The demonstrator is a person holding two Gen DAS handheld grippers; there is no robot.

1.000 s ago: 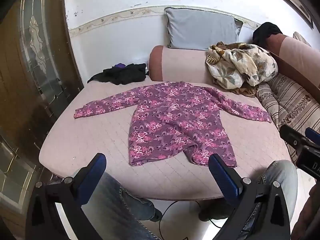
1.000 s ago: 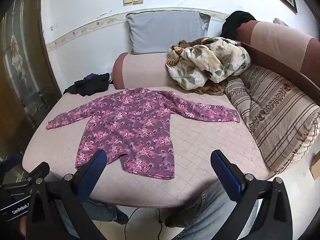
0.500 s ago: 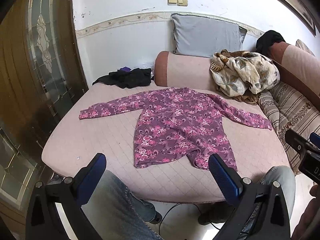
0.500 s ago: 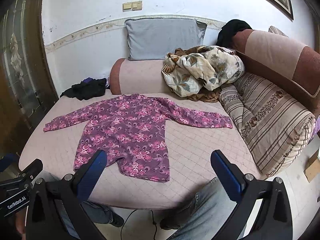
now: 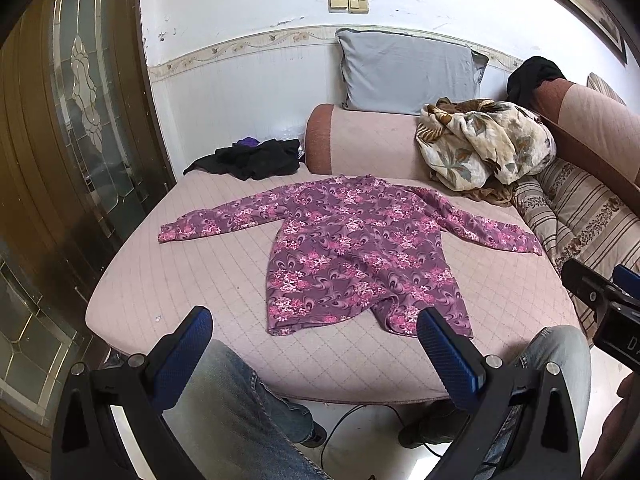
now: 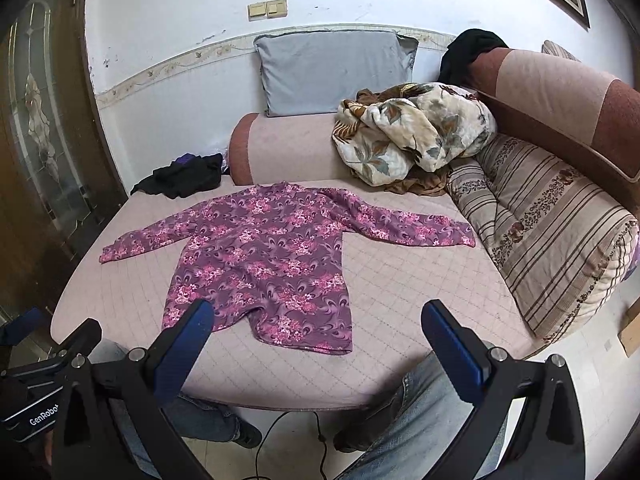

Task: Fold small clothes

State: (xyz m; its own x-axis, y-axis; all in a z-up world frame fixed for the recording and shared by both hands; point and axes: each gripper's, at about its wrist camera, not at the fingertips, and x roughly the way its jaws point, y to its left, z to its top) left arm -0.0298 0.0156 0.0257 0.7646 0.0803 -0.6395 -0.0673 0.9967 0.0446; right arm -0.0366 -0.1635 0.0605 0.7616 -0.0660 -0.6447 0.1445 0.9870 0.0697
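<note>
a purple flowered shirt [image 5: 352, 248] lies spread flat near the middle of a pink quilted bed [image 5: 192, 280], both sleeves stretched out sideways, 1 toward 9 o'clock and the other toward 3 o'clock, neck toward 12 o'clock and hem toward 6 o'clock. the hem is uneven, with a fold or notch near its middle where the cloth bunches. in the left wrist view the left gripper [image 5: 316, 334] is released, its 2 blue fingers [image 5: 448, 356] spread wide and holding nothing, hanging near the 6 o'clock edge of the bed, just short of the shirt hem. the right finger tip overlaps the hem's lower right corner in the picture, though whether it touches cannot be told. in the right wrist view the right gripper [image 6: 316, 330] is also released, its blue fingers [image 6: 452, 344] wide apart and empty; the left finger sits in front of the hem's lower left corner. part of the left gripper shows at 8 o'clock in that view, and part of the right gripper at 3 o'clock in the left view. a person's legs in blue jeans [image 5: 228, 412] stand against the near side of the bed. at 12 o'clock a pink bolster [image 5: 360, 140] lies across the head of the bed with a grey pillow [image 5: 404, 72] propped against the wall behind it. a crumpled flowered blanket [image 5: 484, 144] is heaped at 1 o'clock, a pile of dark clothes [image 5: 252, 158] at 11 o'clock, and a striped cushion [image 6: 548, 236] lines the 3 o'clock side.
</note>
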